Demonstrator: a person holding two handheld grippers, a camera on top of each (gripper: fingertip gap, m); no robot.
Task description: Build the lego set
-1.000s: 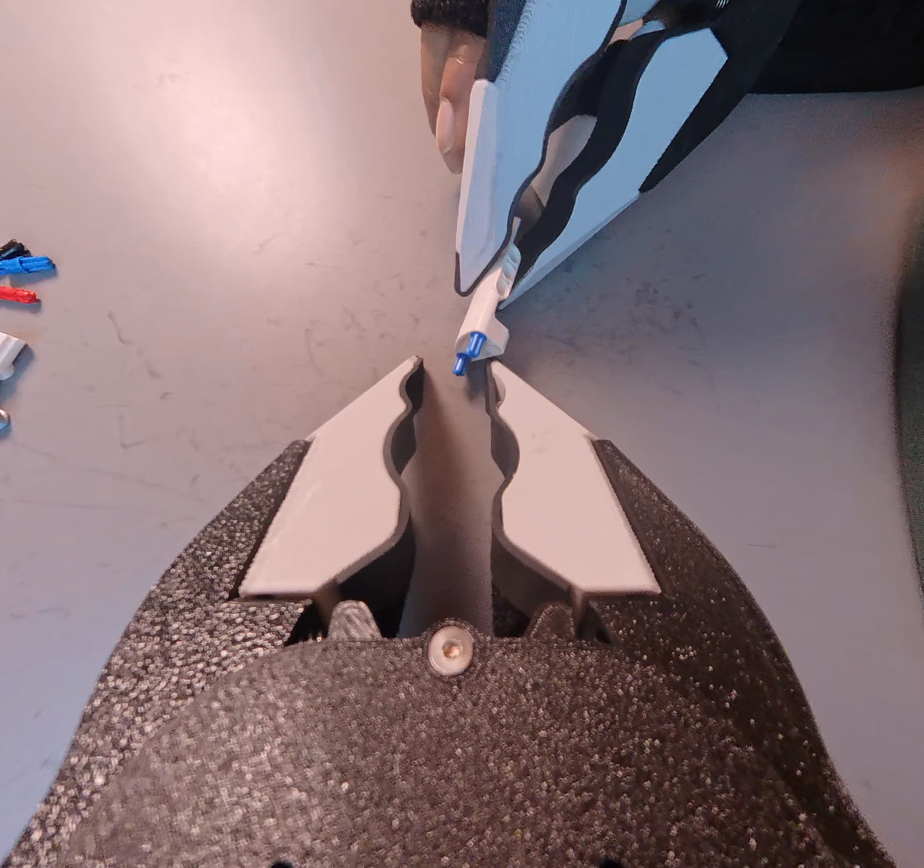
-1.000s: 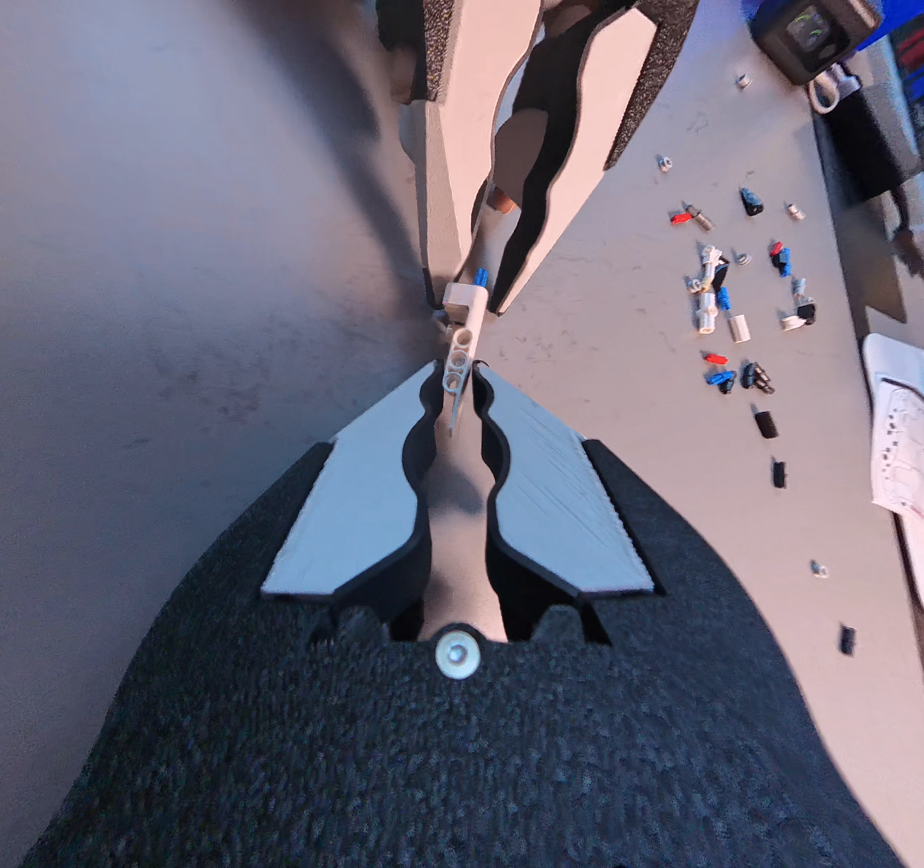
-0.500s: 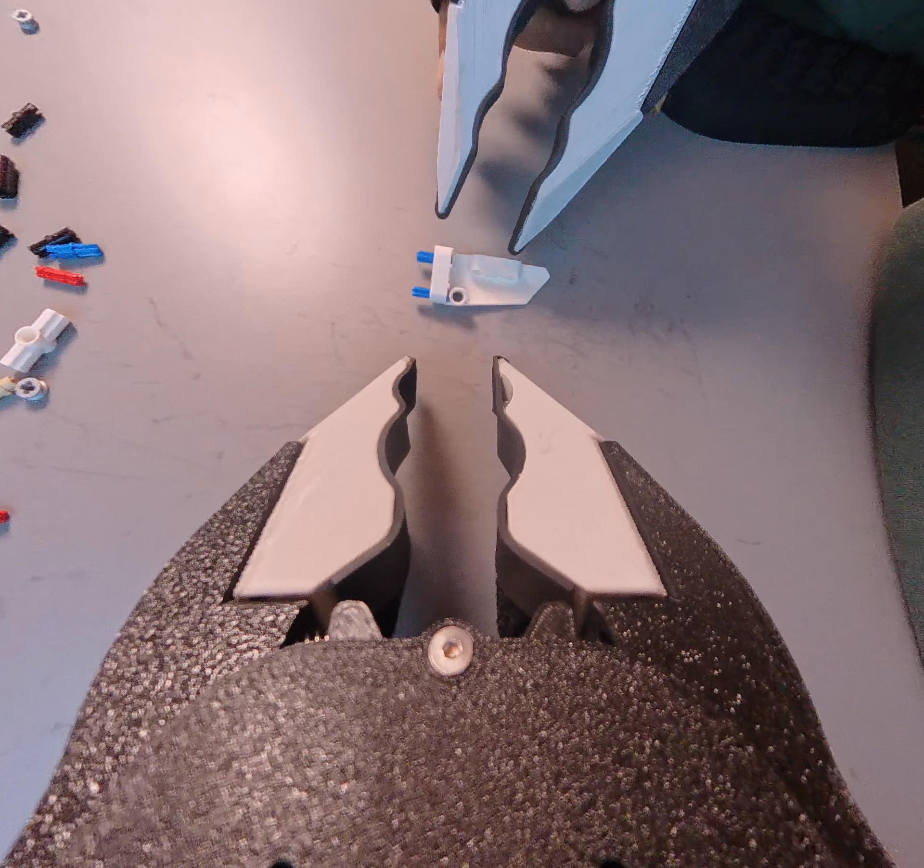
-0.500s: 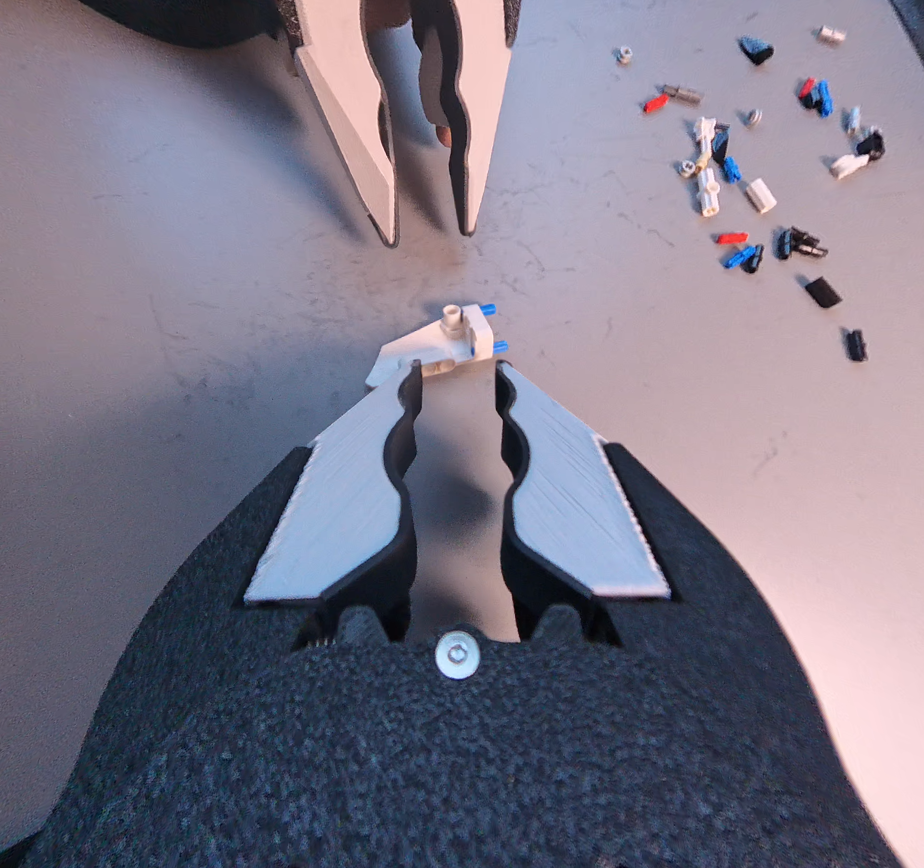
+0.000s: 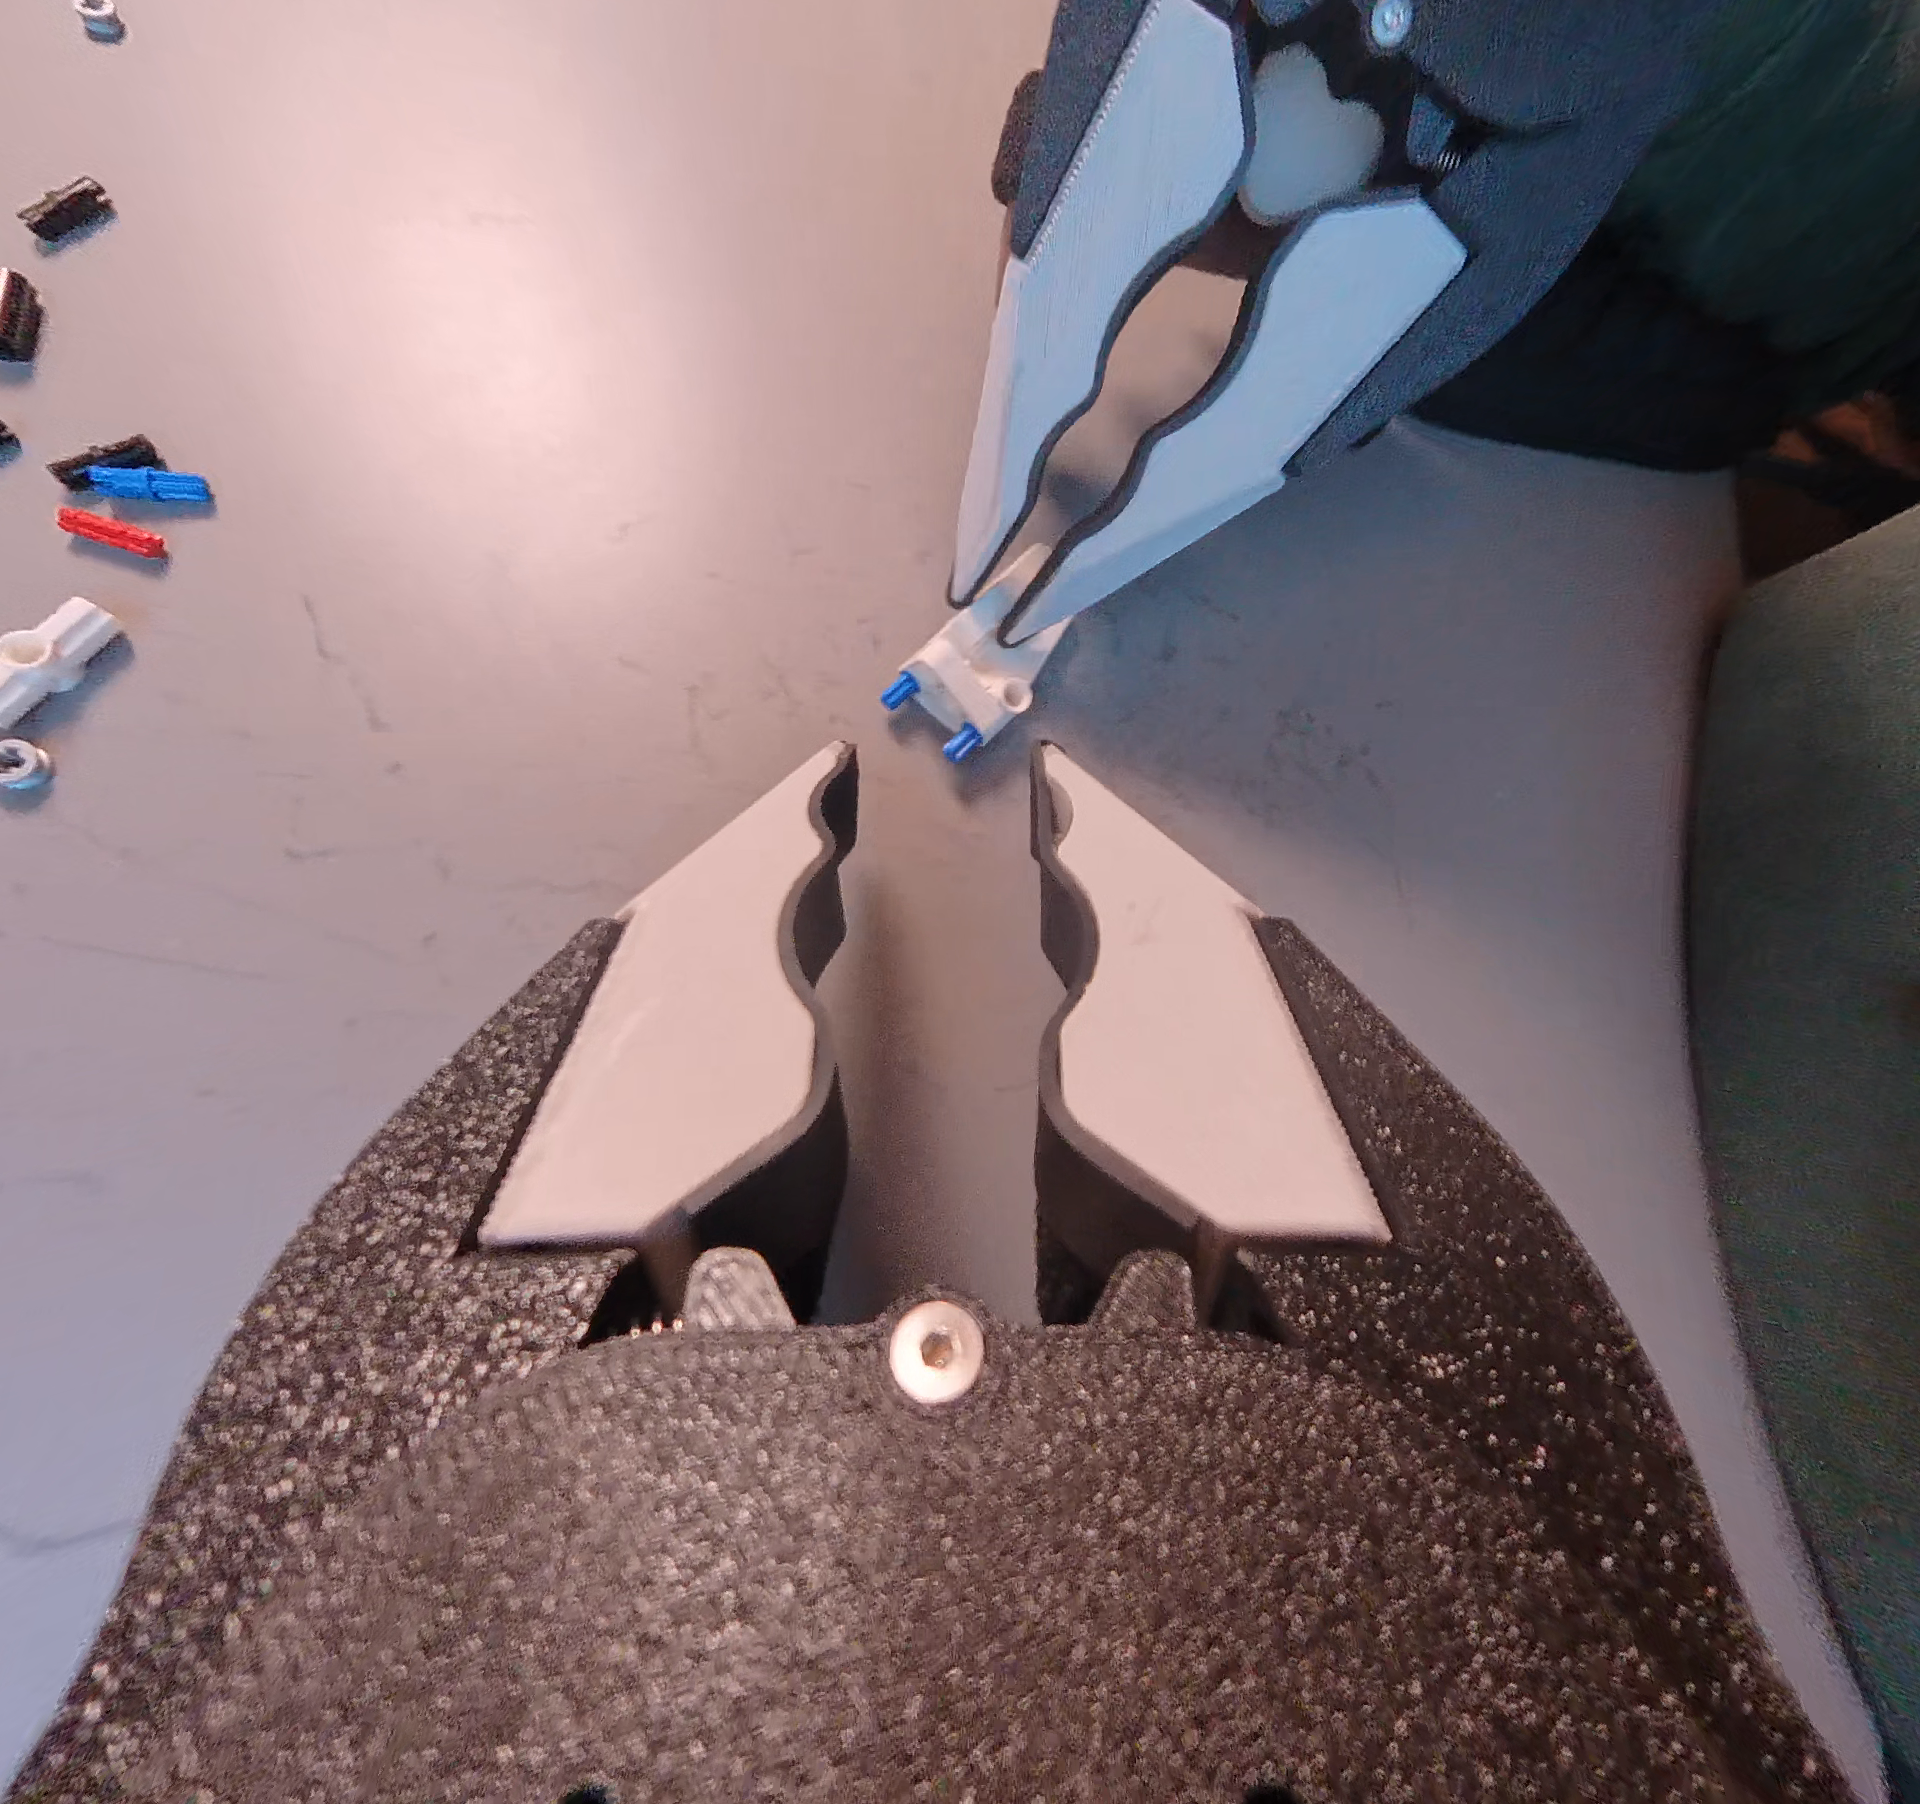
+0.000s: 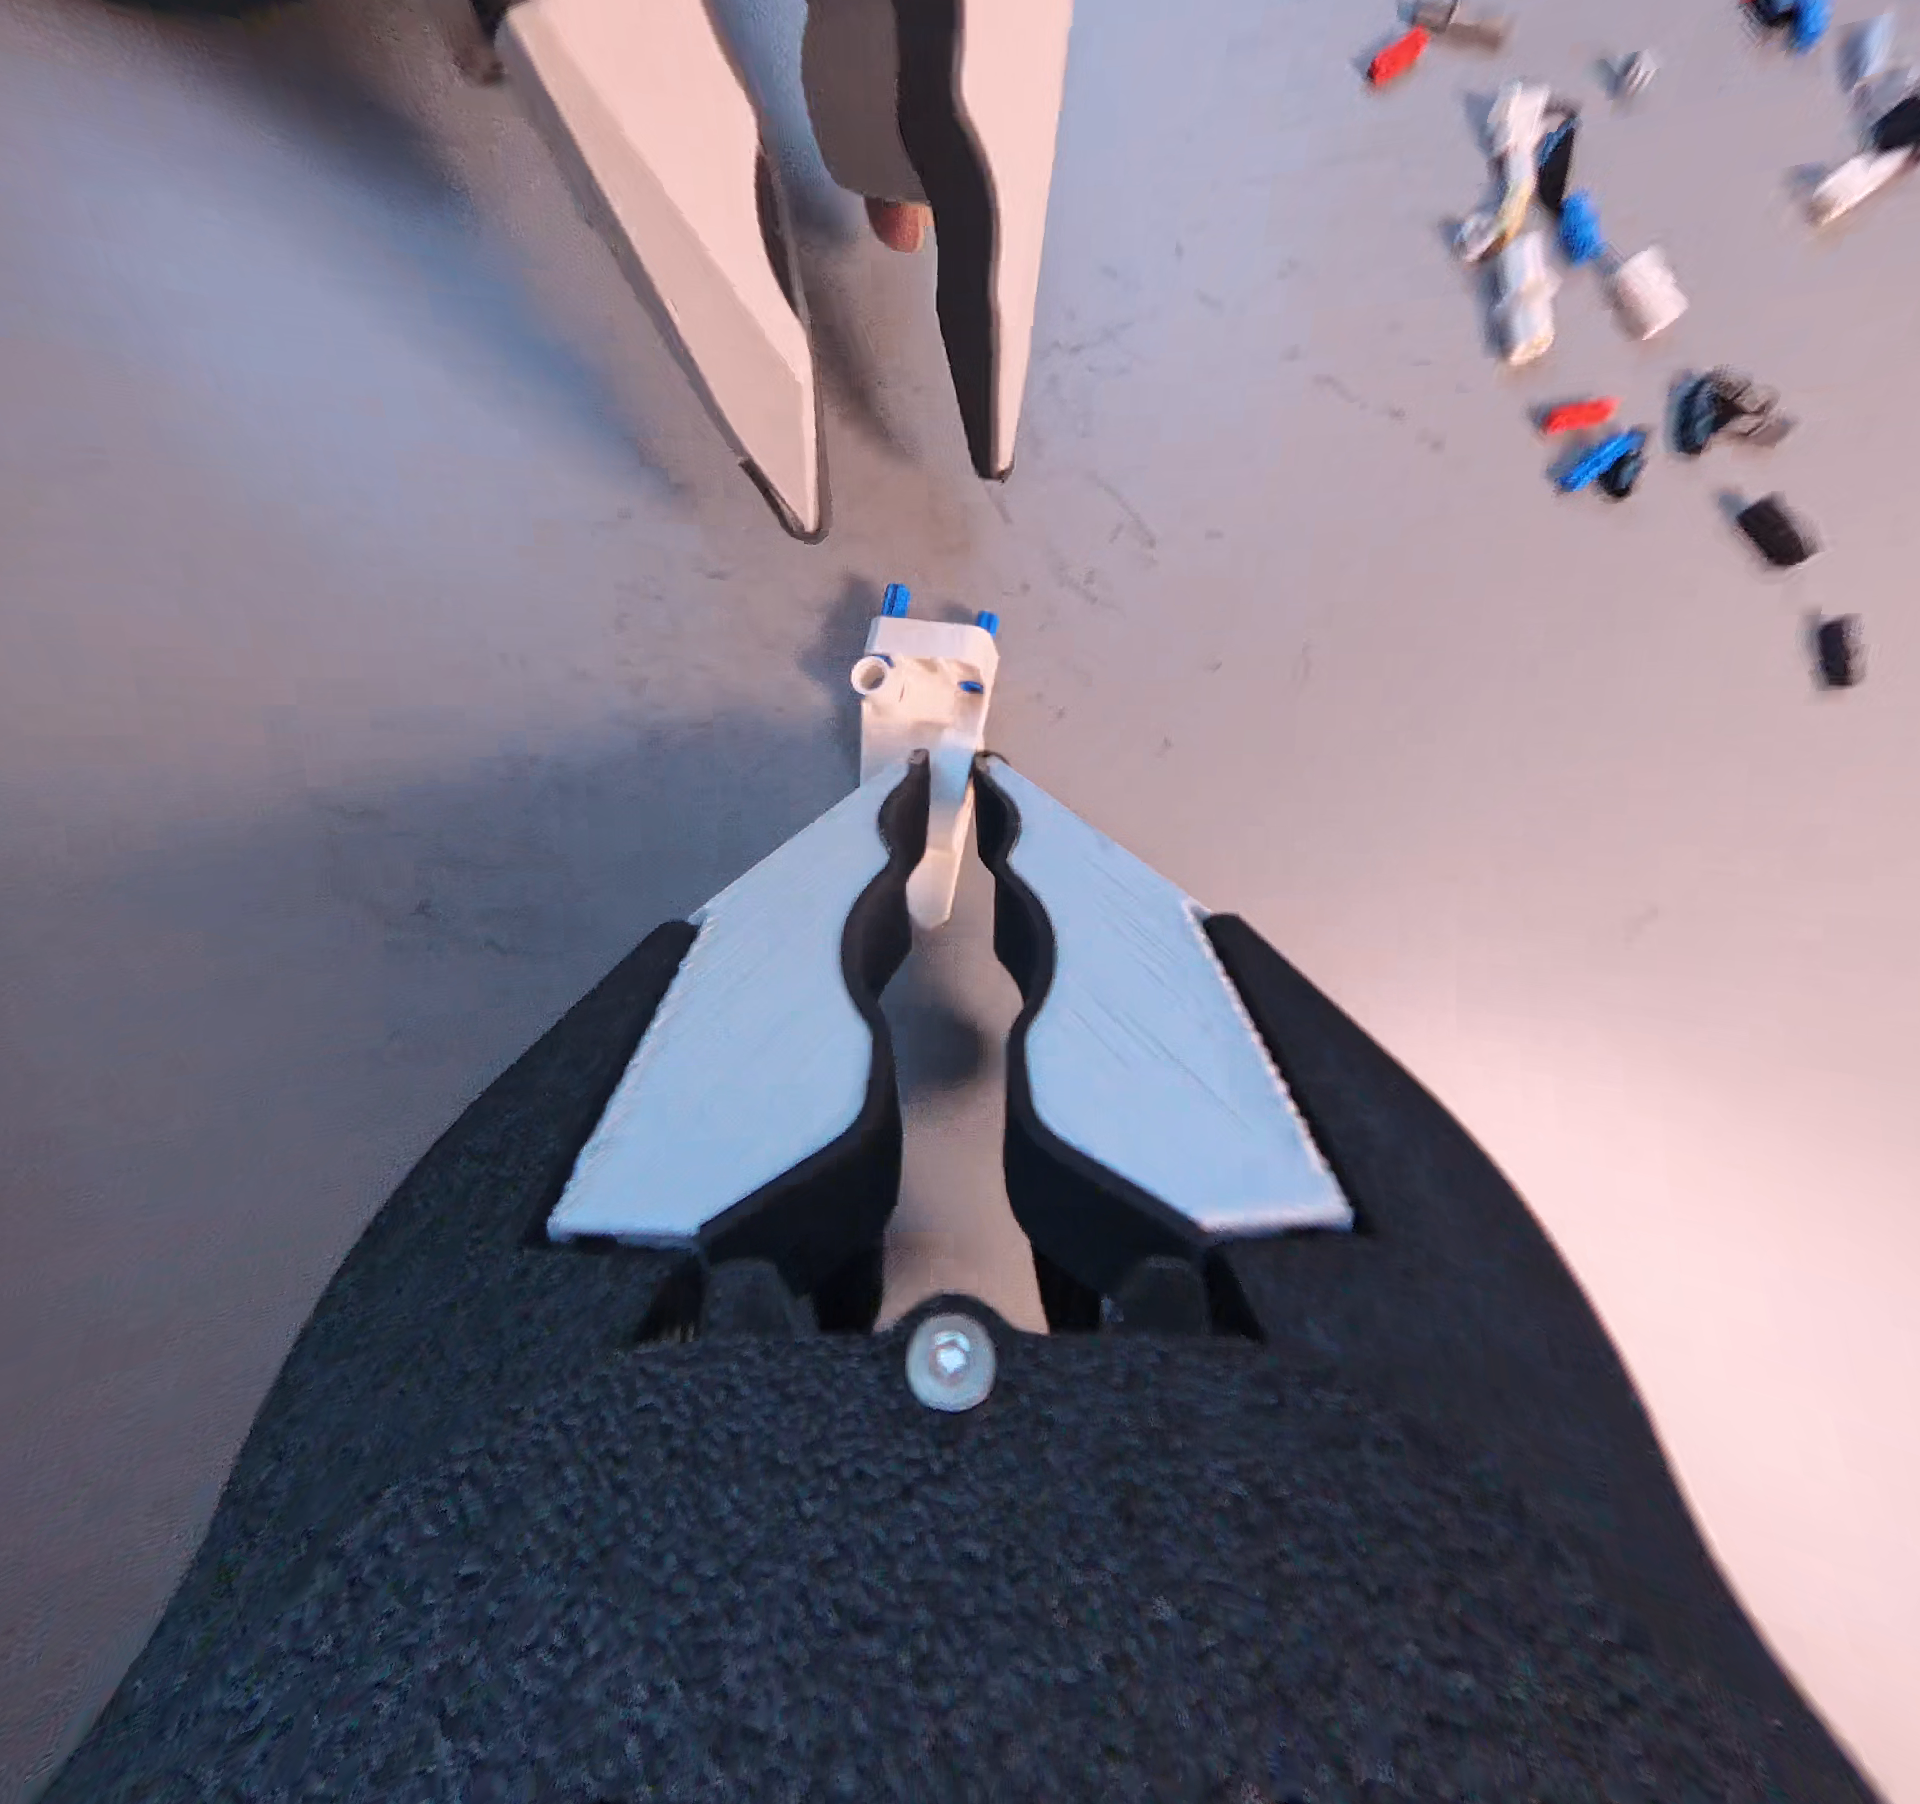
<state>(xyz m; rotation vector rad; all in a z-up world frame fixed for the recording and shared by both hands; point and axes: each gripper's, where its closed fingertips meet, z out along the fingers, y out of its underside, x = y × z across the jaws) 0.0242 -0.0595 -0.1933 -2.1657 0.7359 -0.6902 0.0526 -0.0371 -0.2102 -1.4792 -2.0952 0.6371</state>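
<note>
A small white lego assembly with two blue pins sticking out of its far end is pinched at its narrow tail by my right gripper, which is shut on it. In the left wrist view the same assembly hangs from the right gripper, blue pins pointing toward my left gripper. My left gripper is open and empty, its tips just short of the pins. In the right wrist view the left gripper comes in from the top, open.
Loose lego parts lie on the grey table: a blue pin, a red pin, a white connector and black bits at the left. In the right wrist view the scattered parts lie at the upper right, blurred. A green sleeve is at the right edge. The left gripper's tips are roughly 5 cm from the right gripper's. The white connector is about equally far from each gripper, around 15 cm. It is also in sight in the right wrist view.
A second ago the right gripper held the assembly; half a second ago it lay flat on the table with both grippers open. Now the right gripper has shut on its tail.
</note>
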